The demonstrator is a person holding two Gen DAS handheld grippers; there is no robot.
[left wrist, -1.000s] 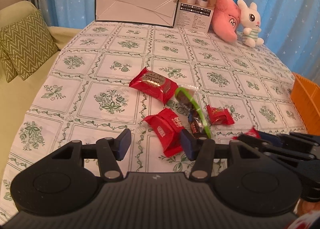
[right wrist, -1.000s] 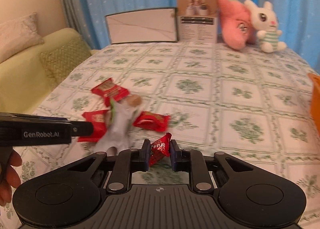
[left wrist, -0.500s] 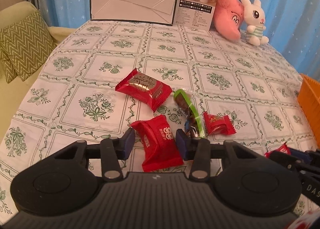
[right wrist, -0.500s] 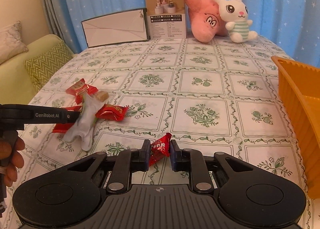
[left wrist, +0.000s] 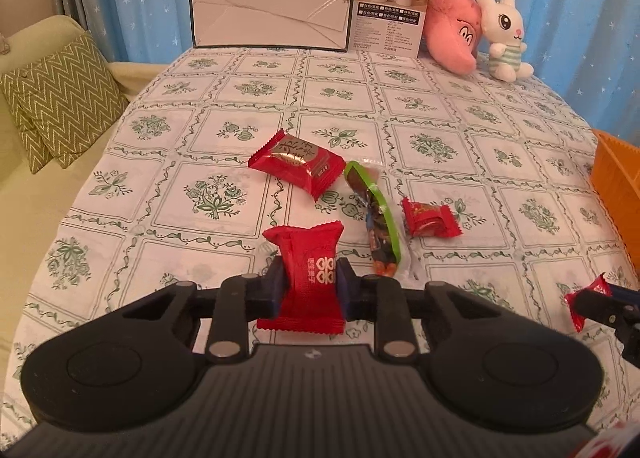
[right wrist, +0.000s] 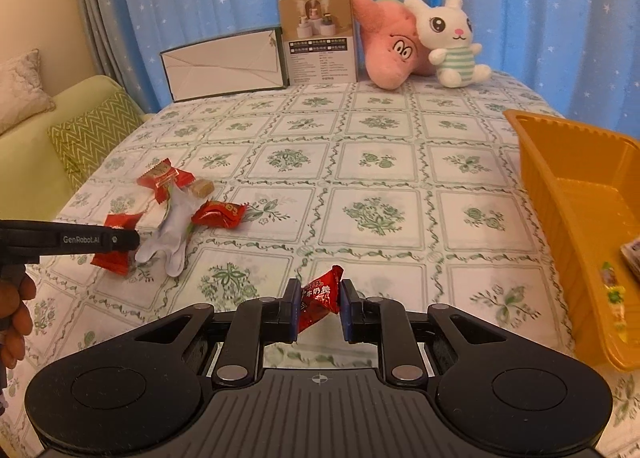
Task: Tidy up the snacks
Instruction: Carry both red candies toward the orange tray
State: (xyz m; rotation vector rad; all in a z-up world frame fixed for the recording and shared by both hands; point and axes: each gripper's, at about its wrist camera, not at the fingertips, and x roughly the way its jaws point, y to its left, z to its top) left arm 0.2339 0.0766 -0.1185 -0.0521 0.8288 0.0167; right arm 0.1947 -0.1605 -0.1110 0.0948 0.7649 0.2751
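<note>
Left claw (left wrist: 308, 292) clamped on a flat red foil snack packet (left wrist: 310, 278); right claw (right wrist: 320, 310) pinching a small red wrapped candy (right wrist: 318, 298) beside the orange plastic tray (right wrist: 576, 194).

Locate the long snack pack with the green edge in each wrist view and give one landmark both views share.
Left wrist: green-edged pack lies centre, between red snack packets.
Right wrist: same pack, seen pale, lies left of centre.
Shared landmark: white bunny plush at the table's far edge.
</note>
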